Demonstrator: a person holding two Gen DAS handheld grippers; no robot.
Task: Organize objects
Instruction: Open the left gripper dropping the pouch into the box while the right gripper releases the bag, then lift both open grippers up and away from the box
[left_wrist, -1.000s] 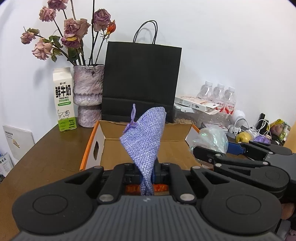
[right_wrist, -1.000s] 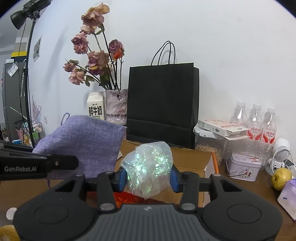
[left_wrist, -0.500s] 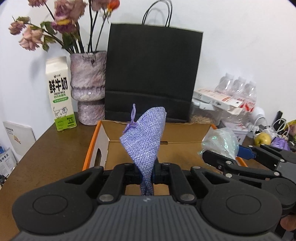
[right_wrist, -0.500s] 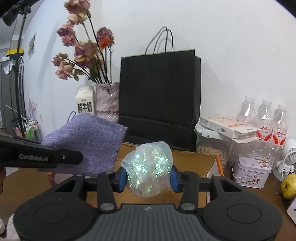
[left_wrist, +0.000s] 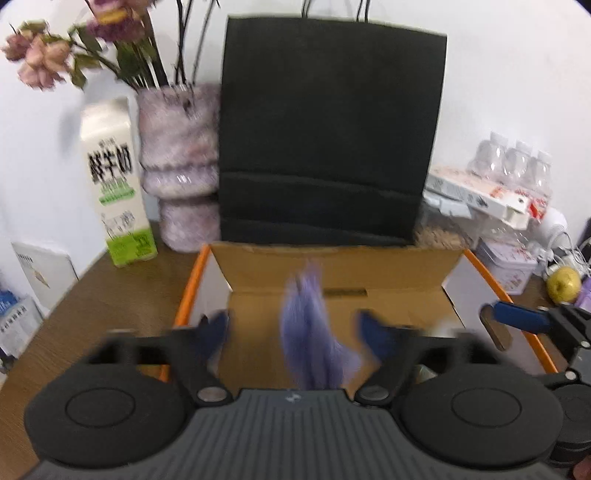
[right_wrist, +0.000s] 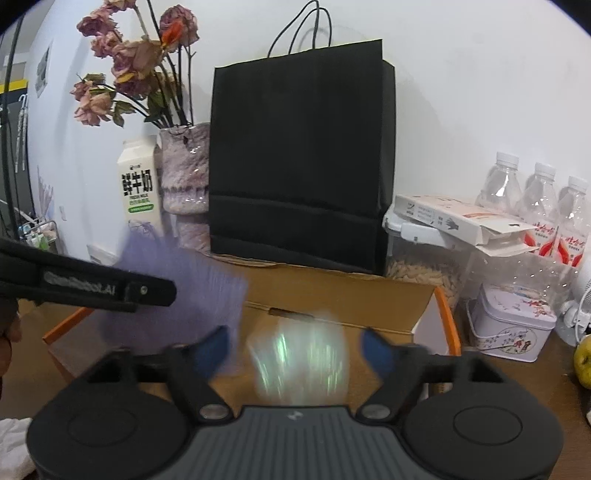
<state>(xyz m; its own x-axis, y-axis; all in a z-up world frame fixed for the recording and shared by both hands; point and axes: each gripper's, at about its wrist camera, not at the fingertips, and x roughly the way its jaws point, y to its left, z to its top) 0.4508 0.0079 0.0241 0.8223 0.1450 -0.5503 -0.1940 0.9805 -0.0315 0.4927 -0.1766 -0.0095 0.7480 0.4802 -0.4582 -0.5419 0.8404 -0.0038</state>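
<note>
An open cardboard box with orange edges sits before me on the brown table. My left gripper hangs over it, jaws opening wide. A purple cloth pouch, blurred, drops between the spread fingers with no pad touching it. In the right wrist view my right gripper is also opening over the box. A shiny iridescent bag, streaked with blur, falls free between its blue pads. The purple pouch shows at the left there, behind the left gripper's black finger.
A tall black paper bag stands just behind the box. A milk carton and a vase of dried flowers stand at the back left. A jar, a tin, water bottles and a yellow-green fruit crowd the right.
Both grippers moved forward over the box and went from shut to wide open. The purple pouch and the shiny bag slipped from the pads and are dropping into the box.
</note>
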